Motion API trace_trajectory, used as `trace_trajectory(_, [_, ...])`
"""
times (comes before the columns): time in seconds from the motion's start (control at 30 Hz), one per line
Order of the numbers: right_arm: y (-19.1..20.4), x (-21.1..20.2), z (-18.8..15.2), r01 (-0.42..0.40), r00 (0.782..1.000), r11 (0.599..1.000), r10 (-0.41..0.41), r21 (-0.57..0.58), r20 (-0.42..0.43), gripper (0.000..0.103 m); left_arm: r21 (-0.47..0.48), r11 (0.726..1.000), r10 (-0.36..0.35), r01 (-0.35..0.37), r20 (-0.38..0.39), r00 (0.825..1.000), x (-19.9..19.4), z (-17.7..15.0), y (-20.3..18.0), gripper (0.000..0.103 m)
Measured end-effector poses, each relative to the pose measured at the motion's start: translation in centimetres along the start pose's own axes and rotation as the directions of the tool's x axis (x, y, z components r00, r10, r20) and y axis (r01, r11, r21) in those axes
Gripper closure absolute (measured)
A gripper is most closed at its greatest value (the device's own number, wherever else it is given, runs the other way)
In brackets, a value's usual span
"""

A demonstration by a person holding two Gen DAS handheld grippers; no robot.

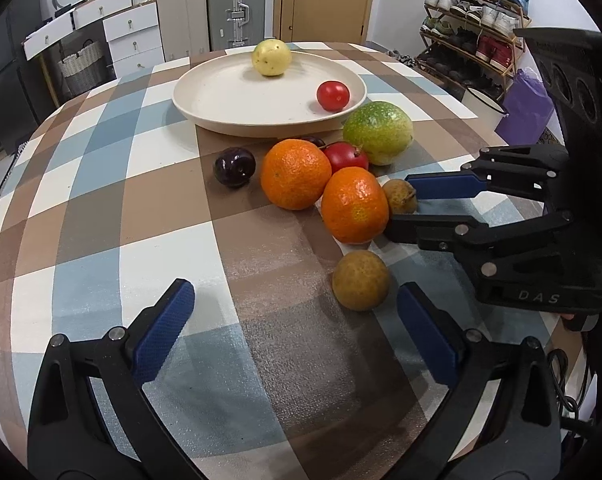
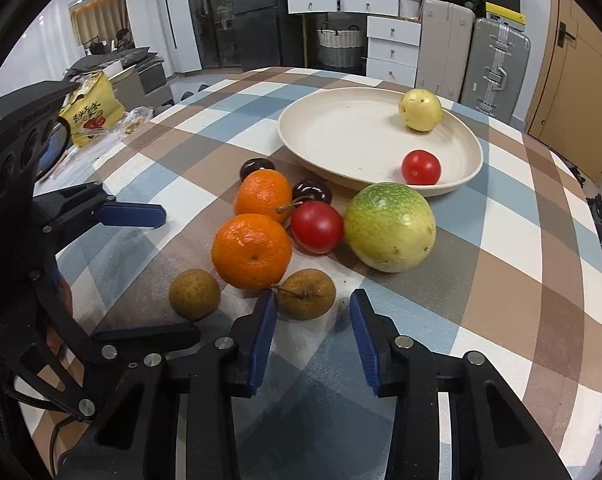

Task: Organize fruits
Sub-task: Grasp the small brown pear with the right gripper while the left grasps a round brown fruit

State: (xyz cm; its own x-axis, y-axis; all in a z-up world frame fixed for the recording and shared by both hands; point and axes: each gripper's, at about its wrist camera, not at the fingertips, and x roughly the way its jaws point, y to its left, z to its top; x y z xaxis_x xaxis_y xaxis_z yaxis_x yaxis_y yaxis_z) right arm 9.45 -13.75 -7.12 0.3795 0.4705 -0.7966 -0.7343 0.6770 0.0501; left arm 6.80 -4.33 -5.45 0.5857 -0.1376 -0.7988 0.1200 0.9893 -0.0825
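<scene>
Fruits: nine loose on the checked counter (image 2: 501, 240) on the near side of the plate (image 2: 341, 136), two already in it.
Risk at the near brown fruit (image 2: 305, 294): farthest of the cluster from the plate and only at the very tips of the right tool (image 2: 313, 300); likely to squirt forward or roll off sideways if pinched this shallow, since round and hard-skinned.
Risk from its stem: dry twig pointing toward the left pad; could snag and turn the fruit in the grip.
Risk at the front orange (image 2: 252, 251): touching the brown fruit on its plate side; a nudge would probably shove it into the back orange (image 2: 263, 196) and the loose tomato (image 2: 316, 227), scattering the pile.
Risk at the green fruit (image 2: 389, 227): right against the plate rim, so a knock could rock the plate.
Risk at the plate: yellow fruit (image 2: 420, 110) by the far rim and plate tomato (image 2: 420, 167) by the near rim, both free to roll if the plate is bumped on a drop.
Right tool: narrowed but not clamped; left pad touching the brown fruit, a gap showing at the right pad; nothing lifted.
Left tool (image 1: 295, 292): spread wide, holding nothing, farther from the plate than any fruit; second brown fruit (image 1: 361, 280) just beside its right finger, apart from it.
Dark plums (image 2: 312, 191): behind the oranges, close to the plate, untouched.
</scene>
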Motion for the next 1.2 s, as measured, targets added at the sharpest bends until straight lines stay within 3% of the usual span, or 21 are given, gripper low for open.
trace_trajectory(0.17, [0.0, 0.0, -0.1, -0.009, 1.000, 1.000, 0.009, 0.005, 0.003, 0.070, 0.008, 1.000, -0.014, 0.014, 0.004, 1.000, -0.1, 0.0, -0.2, 0.005])
trace_trajectory(0.47, [-0.1, 0.2, 0.2, -0.008, 1.000, 1.000, 0.008, -0.009, 0.001, 0.070, 0.023, 0.999, -0.045, 0.045, 0.011, 0.999, -0.5, -0.1, -0.3, 0.032])
trace_trajectory(0.57, [0.0, 0.0, 0.1, -0.016, 1.000, 1.000, 0.017, -0.024, 0.009, 0.071, 0.032, 0.996, -0.090, 0.089, 0.018, 0.996, -0.8, -0.3, -0.5, 0.050])
trace_trajectory(0.63, [0.2, 0.0, 0.0, -0.019, 1.000, 0.999, 0.020, -0.030, 0.015, 0.075, 0.033, 0.991, -0.130, 0.129, 0.017, 0.991, -1.0, -0.4, -0.6, 0.076])
trace_trajectory(0.67, [0.2, -0.1, -0.1, -0.022, 1.000, 0.999, 0.022, -0.028, 0.016, 0.075, 0.033, 0.989, -0.142, 0.142, 0.016, 0.990, -1.1, -0.4, -0.7, 0.079])
trace_trajectory(1.2, [0.5, -3.2, -0.9, -0.036, 0.995, 0.999, 0.032, 0.038, 0.095, 0.076, -0.037, 0.992, -0.119, 0.125, 0.131, 0.984, -4.9, -0.2, 1.0, 0.079])
